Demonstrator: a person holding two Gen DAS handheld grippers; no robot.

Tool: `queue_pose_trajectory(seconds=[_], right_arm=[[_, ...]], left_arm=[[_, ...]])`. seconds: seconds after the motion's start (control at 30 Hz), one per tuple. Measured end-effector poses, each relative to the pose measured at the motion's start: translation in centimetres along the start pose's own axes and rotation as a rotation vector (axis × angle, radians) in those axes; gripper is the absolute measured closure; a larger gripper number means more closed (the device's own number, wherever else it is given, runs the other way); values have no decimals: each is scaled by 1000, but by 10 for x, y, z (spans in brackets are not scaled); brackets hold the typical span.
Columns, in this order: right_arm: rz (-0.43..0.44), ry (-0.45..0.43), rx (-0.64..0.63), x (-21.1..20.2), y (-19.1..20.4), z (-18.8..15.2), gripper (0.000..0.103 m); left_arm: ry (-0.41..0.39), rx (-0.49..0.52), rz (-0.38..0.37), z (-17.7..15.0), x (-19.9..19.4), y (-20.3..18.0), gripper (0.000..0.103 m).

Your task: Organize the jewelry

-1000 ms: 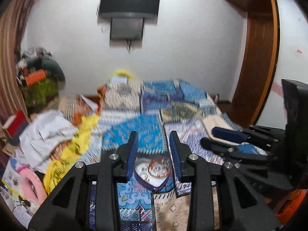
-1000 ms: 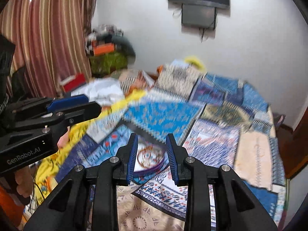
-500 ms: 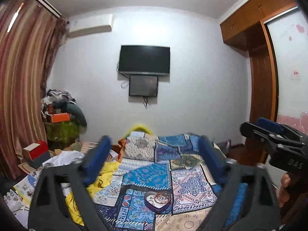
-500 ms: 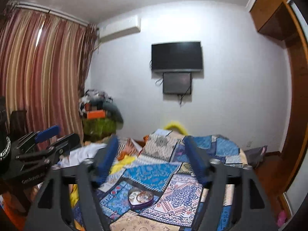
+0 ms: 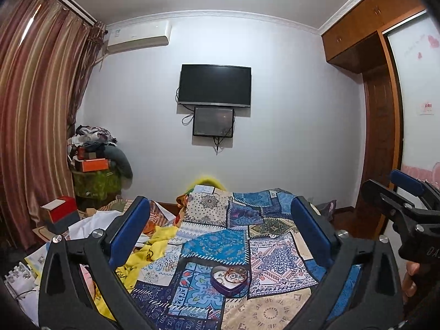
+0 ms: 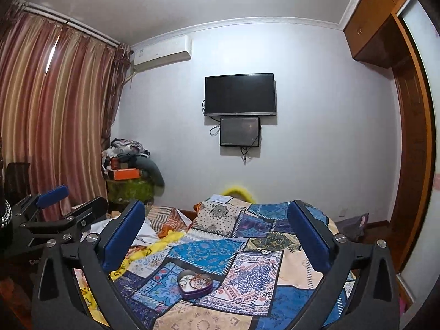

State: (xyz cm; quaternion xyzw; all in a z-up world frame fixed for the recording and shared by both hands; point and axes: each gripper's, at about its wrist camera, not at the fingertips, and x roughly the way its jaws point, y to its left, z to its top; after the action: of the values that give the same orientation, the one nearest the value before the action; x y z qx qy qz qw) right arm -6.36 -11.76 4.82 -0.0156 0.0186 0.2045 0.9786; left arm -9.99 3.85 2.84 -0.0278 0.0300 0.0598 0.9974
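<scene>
A purple heart-shaped box (image 5: 230, 279) lies open on the patchwork bedspread (image 5: 217, 244), with bangles and rings (image 5: 233, 275) inside. It also shows in the right wrist view (image 6: 194, 283). My left gripper (image 5: 220, 233) is wide open and empty, held high and well back from the box. My right gripper (image 6: 217, 236) is also wide open and empty, raised above the bed. Each gripper shows at the edge of the other's view: the right one (image 5: 401, 200) and the left one (image 6: 63, 209).
A wall TV (image 5: 215, 85) hangs ahead with a smaller screen (image 5: 213, 121) under it. Striped curtains (image 5: 33, 126) and a pile of boxes and clothes (image 5: 93, 162) stand at the left. A wooden wardrobe (image 5: 382, 126) is at the right. Yellow and white cloths (image 5: 148, 244) lie on the bed's left.
Both grippers have opened from nearly closed to wide open and have pulled up and back from the heart box, which now looks small and far.
</scene>
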Motion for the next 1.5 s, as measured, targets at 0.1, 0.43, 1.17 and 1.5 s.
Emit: queue_pose_trajectory(seconds=[0.1,0.43,1.17,1.5], right_arm=[[3,5,6,-3,-2,-3,0],[4,12,6,-10,-5,-7,0],[1,36,17,-9,-8,-6,0],[-6,42,17,-8,-9,-7,0]], left_arm=[[1,-1,2,0,1,0,1],[12,-12,10,-4,8,3,0],[24,-12,3,-6,12,0,0],[32,-18,-10,-6,13,4,0]])
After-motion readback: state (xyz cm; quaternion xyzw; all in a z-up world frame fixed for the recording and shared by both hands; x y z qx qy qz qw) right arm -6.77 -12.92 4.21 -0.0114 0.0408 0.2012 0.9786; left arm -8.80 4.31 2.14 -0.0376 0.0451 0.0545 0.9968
